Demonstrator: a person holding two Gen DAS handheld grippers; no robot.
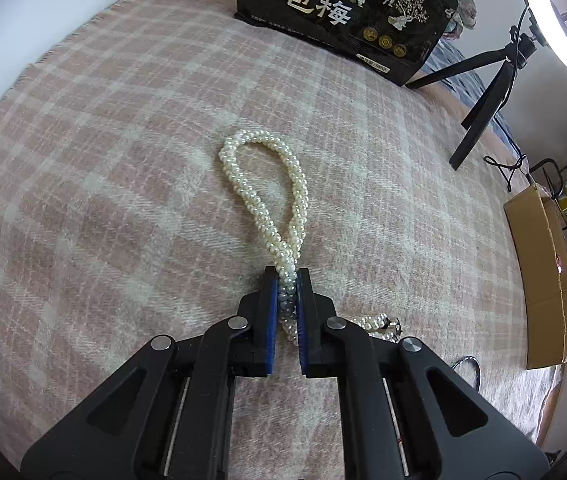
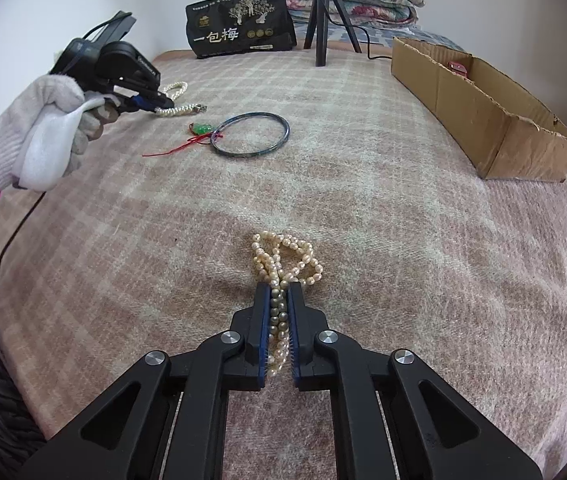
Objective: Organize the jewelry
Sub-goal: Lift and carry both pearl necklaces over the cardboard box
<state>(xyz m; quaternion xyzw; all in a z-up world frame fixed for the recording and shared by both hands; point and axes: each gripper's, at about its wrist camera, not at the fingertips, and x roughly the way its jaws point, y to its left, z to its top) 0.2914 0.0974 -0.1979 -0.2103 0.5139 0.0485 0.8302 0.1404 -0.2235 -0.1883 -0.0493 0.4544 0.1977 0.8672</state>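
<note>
A twisted white pearl necklace [image 1: 267, 184] lies on the pink plaid blanket [image 1: 103, 160], its loop stretching away from me. My left gripper [image 1: 287, 276] is shut on its near strands, pearls pinched between the blue pads. In the right wrist view the same gripper [image 2: 163, 104] shows at far left in a white-gloved hand [image 2: 51, 128], with the white necklace [image 2: 181, 110] trailing from its tip. My right gripper [image 2: 279, 288] is shut on a bunched cream pearl necklace [image 2: 287, 256] close to me. A dark bangle [image 2: 249, 134] and a green pendant on red cord [image 2: 201, 128] lie further off.
An open cardboard box [image 2: 479, 108] stands along the right side of the bed, a small red item inside. A black printed bag [image 2: 239, 24] leans at the far end beside a tripod [image 2: 323, 12]. A ring light [image 1: 555, 20] shows at top right. Folded quilts sit behind.
</note>
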